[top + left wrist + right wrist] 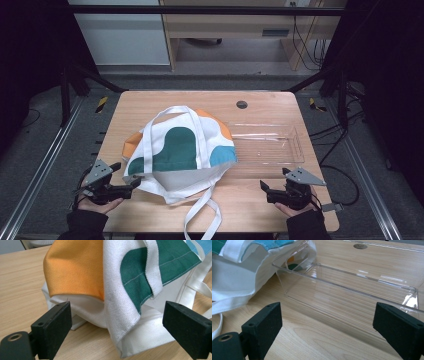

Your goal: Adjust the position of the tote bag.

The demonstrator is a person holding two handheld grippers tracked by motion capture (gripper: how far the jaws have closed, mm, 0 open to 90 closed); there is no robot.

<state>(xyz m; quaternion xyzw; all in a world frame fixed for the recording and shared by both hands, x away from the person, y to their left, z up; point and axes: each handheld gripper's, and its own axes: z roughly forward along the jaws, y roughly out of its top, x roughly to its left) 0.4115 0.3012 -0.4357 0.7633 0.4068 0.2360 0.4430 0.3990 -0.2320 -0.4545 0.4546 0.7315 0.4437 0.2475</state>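
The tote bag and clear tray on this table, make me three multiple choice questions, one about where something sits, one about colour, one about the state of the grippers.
1. Where is the clear tray relative to the tote bag?
A. On the bag's right, one end under its edge
B. On the bag's left, well apart
C. Stacked on top of the bag

2. Which colours are printed on the white bag?
A. Red and black
B. Green, orange and blue
C. Purple and yellow

3. How are the left gripper and right gripper?
A. Both shut on the bag's straps
B. Left shut on the tray, right open
C. Both open, holding nothing

Answers: 1 A, the right gripper view shows the bag draped over the tray's end. 2 B, those patches show from above. 3 C, each gripper view shows jaws wide apart.
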